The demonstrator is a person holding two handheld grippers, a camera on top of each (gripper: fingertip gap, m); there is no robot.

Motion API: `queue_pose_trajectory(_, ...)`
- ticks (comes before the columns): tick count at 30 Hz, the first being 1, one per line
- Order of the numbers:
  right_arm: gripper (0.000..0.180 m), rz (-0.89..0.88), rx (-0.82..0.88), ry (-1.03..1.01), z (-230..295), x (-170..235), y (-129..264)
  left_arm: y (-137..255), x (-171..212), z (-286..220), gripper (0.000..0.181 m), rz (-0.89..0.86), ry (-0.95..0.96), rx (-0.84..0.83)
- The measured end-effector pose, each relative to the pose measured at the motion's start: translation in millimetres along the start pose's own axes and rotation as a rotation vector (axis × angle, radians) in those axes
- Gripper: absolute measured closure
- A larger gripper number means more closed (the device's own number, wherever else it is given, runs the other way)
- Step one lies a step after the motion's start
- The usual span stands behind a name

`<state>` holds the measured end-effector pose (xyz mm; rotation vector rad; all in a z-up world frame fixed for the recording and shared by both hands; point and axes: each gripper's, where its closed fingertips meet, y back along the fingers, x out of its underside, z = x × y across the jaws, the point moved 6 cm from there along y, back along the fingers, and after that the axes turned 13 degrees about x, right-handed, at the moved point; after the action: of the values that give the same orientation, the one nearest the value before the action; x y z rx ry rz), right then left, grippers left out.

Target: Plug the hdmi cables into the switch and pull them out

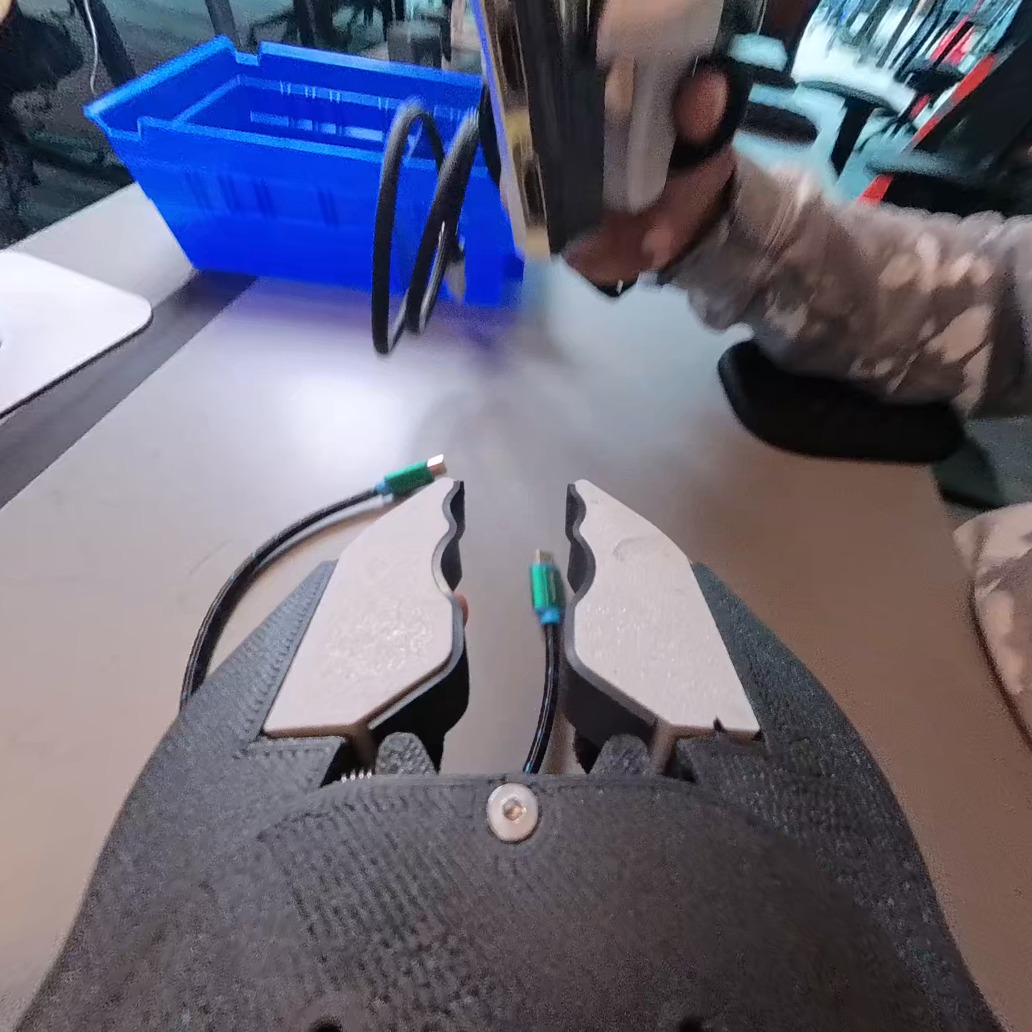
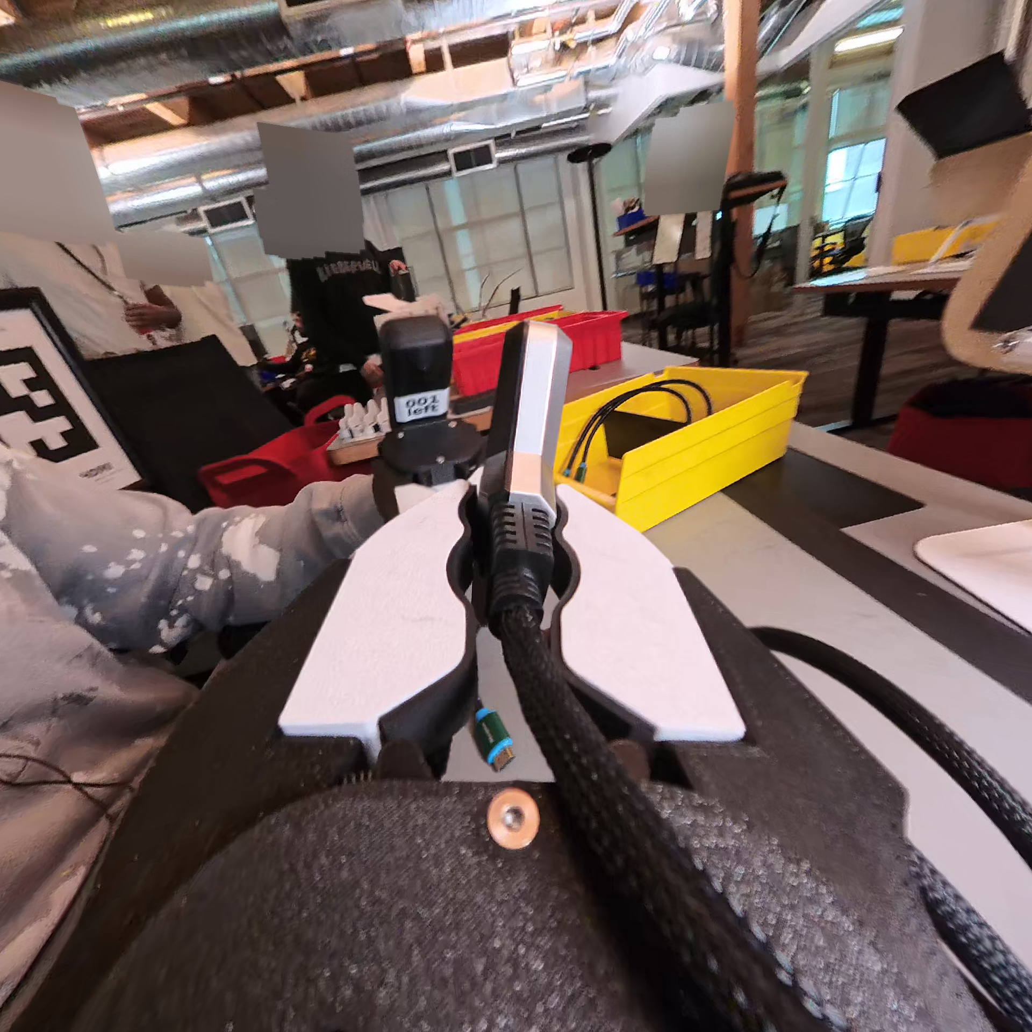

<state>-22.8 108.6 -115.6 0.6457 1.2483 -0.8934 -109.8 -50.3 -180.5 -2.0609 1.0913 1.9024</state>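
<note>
My left gripper (image 1: 514, 497) is open just above the table. One green HDMI plug (image 1: 544, 581) on a thin black cable lies between its fingers, close to the right finger. A second green plug (image 1: 413, 474) lies just left of the left finger. My right gripper (image 2: 516, 502) is shut on the cable end of the black and silver switch (image 2: 536, 402), which sticks up out of the jaws. The switch's thick braided cable (image 2: 558, 698) runs back over the gripper. In the left wrist view the switch (image 1: 536, 111) is blurred, held high, with the braided cable (image 1: 413, 223) looping down.
A blue bin (image 1: 279, 167) stands at the table's back left. A yellow bin (image 2: 698, 441) holds more thin cables. A green plug (image 2: 491, 731) lies under my right gripper. White pads (image 1: 56, 324) (image 2: 983, 558) sit at the table edges. Red bins and people are behind.
</note>
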Motion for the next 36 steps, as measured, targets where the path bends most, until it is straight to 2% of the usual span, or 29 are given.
queue_pose_trajectory(9,0.156,-0.029,0.07,0.072,-1,-15,11,-4,61,-15,0.136,0.264,0.028,-0.041)
queue_pose_trajectory(19,0.156,0.002,0.078,0.075,-3,-6,6,-19,87,-19,0.131,0.476,-0.02,-0.061)
queue_pose_trajectory(23,0.156,0.008,0.076,0.064,-6,-3,5,-22,87,-20,0.137,0.485,-0.044,-0.067)
queue_pose_trajectory(29,0.156,0.016,0.072,0.064,-5,-1,4,-20,85,-15,0.165,0.502,-0.12,-0.129)
queue_pose_trajectory(31,0.156,0.015,0.07,0.064,-4,-1,3,-17,79,-14,0.173,0.46,-0.14,-0.15)
queue_pose_trajectory(36,0.156,0.012,0.064,0.065,-2,-2,3,-7,61,-17,0.173,0.314,-0.158,-0.143)
